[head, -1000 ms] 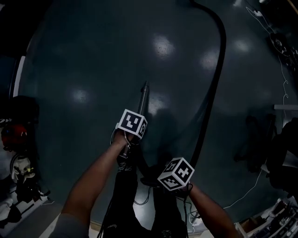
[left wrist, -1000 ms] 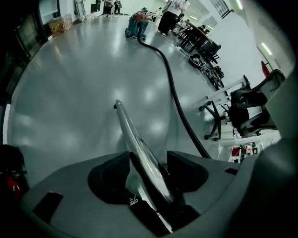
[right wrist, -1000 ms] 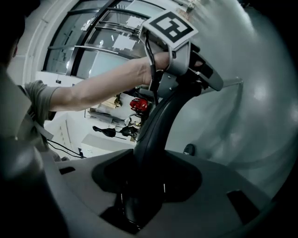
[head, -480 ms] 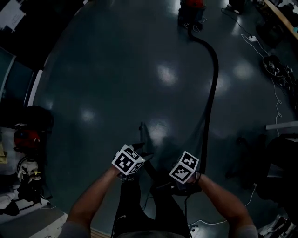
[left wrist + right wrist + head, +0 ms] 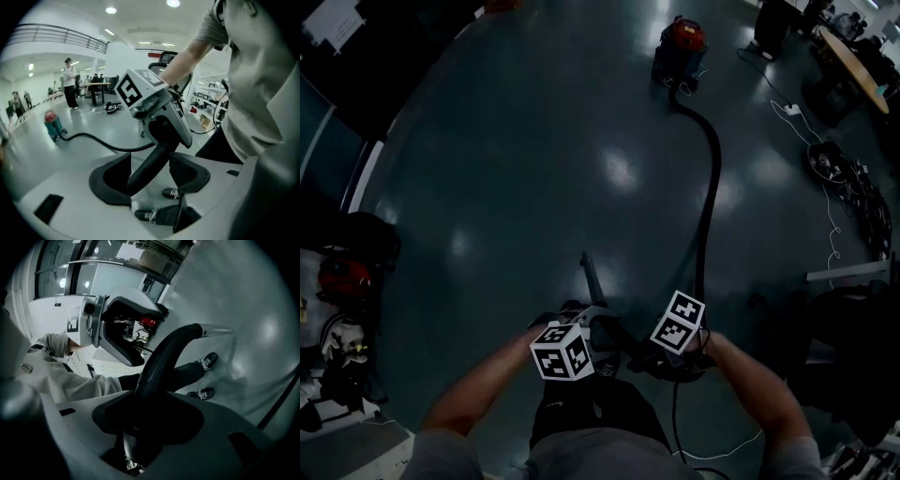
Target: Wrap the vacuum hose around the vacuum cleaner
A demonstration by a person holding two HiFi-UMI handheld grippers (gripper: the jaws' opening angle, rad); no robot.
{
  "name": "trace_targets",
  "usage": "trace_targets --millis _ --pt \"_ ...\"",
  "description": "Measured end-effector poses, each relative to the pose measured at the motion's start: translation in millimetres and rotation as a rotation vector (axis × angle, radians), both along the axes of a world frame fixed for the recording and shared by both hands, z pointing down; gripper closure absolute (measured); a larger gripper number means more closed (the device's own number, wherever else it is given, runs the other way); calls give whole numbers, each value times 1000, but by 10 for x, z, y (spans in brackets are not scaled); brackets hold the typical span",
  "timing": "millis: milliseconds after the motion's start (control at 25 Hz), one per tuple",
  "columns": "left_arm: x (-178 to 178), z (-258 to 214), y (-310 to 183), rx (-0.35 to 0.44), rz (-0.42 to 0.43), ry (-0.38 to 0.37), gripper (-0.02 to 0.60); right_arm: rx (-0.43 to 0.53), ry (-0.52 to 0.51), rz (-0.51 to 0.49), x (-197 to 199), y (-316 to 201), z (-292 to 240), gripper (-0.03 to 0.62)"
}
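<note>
A red vacuum cleaner [image 5: 682, 42] stands far off on the dark floor. Its black hose [image 5: 710, 187] snakes back to my hands. The hose ends in a curved black handle tube [image 5: 161, 362] with a metal wand tip [image 5: 586, 267]. My right gripper [image 5: 150, 418] is shut on that tube. My left gripper [image 5: 150, 176] sits close beside it, lower on the same tube. Its jaws have just been opening and stand wide. The tube passes between them with a gap at one pad.
Cables and a power strip [image 5: 839, 173] lie on the floor at the right, near a desk [image 5: 853, 52]. Bags and gear [image 5: 342, 281] line the left wall. People [image 5: 70, 86] stand in the distance. My shoes [image 5: 154, 214] are directly below the grippers.
Both grippers have risen and drawn in toward my body, lifting the wand end off the floor. The left gripper has rolled over. The vacuum cleaner has come into view at the top.
</note>
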State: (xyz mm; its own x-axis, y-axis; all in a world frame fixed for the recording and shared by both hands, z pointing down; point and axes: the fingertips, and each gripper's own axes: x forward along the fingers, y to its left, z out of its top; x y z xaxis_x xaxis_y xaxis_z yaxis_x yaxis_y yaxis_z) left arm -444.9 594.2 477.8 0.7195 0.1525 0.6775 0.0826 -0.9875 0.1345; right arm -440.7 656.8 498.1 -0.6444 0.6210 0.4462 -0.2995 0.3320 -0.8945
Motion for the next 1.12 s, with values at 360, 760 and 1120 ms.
trace_targets --millis 360,760,1120 --pt "319 -266 -272 296 390 50 349 194 163 20 -21 -621 -632 413" --pt "826 -1145 -597 386 580 219 428 571 402 237 521 -1182 -1464 416" --pt "1252 -1764 -940 266 534 307 430 1184 557 371 1038 -1772 -2297 361"
